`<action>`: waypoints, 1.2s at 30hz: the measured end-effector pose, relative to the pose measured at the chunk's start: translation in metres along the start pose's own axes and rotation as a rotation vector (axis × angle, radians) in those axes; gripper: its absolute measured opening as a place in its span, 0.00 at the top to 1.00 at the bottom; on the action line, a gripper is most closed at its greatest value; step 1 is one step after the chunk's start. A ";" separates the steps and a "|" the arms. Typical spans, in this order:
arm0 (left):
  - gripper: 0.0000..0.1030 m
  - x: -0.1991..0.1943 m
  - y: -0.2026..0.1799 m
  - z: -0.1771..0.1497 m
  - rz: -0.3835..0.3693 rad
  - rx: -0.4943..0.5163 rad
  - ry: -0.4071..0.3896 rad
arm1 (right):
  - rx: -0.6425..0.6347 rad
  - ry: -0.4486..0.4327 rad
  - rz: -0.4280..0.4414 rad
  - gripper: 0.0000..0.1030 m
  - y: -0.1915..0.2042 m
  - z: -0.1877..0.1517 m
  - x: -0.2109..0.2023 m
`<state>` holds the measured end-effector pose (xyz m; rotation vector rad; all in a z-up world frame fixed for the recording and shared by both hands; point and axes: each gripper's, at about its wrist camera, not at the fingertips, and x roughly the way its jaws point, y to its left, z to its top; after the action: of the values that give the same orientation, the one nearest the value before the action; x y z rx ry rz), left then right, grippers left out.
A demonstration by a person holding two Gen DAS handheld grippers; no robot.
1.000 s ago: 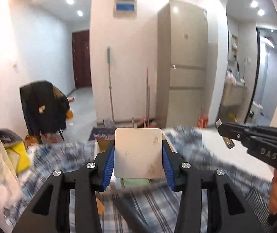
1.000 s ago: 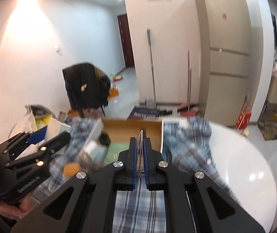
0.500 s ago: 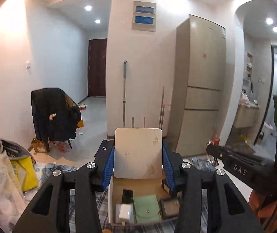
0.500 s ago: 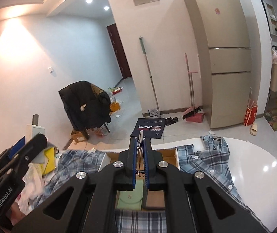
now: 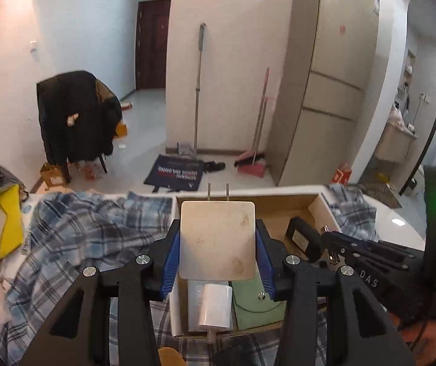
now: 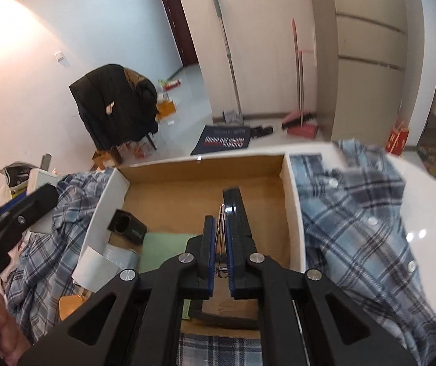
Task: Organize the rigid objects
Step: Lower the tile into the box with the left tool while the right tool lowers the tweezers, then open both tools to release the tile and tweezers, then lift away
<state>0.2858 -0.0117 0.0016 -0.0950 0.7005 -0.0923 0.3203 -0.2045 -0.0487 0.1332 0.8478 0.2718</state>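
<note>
Trouble would come from crowding: my left tool and my right tool both hang over the same cardboard box, close together, and a careless lowering could knock one against the other or against the box wall. My left tool is clamped on a white power adapter, its blue pads pressing the two flat sides. The adapter's broad face looks toward the camera, and its two metal prongs point away from me, toward the far wall of the box. Its long axis runs along the tool's fingers. If I let go from this height it could land prongs first, or tip onto the small white charger and the green pouch lying below. My right tool is closed tight on a thin metal piece, perhaps a clip, standing on edge between the pads with its length running forward over the bare box floor. Being so thin, it could slip or twist out.
</note>
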 end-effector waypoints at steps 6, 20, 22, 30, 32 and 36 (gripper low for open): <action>0.54 0.013 -0.011 -0.016 -0.067 0.009 0.040 | -0.020 0.055 0.016 0.94 0.008 -0.007 0.008; 0.54 0.020 -0.025 -0.025 -0.087 0.006 0.036 | -0.016 0.180 -0.025 0.94 -0.003 -0.021 0.029; 0.54 0.022 -0.027 -0.026 -0.094 0.009 0.041 | -0.011 0.178 -0.015 0.94 -0.005 -0.018 0.027; 0.54 0.032 -0.038 -0.036 -0.119 0.022 0.055 | -0.090 0.052 -0.108 0.49 -0.004 0.000 -0.015; 0.54 0.035 -0.039 -0.038 -0.119 0.021 0.054 | -0.071 0.038 -0.151 0.49 -0.014 0.005 -0.023; 0.54 0.041 -0.045 -0.043 -0.118 0.034 0.071 | -0.036 -0.033 -0.185 0.49 -0.033 0.014 -0.036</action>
<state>0.2871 -0.0638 -0.0518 -0.1008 0.7639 -0.2214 0.3139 -0.2464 -0.0206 0.0252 0.8160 0.1112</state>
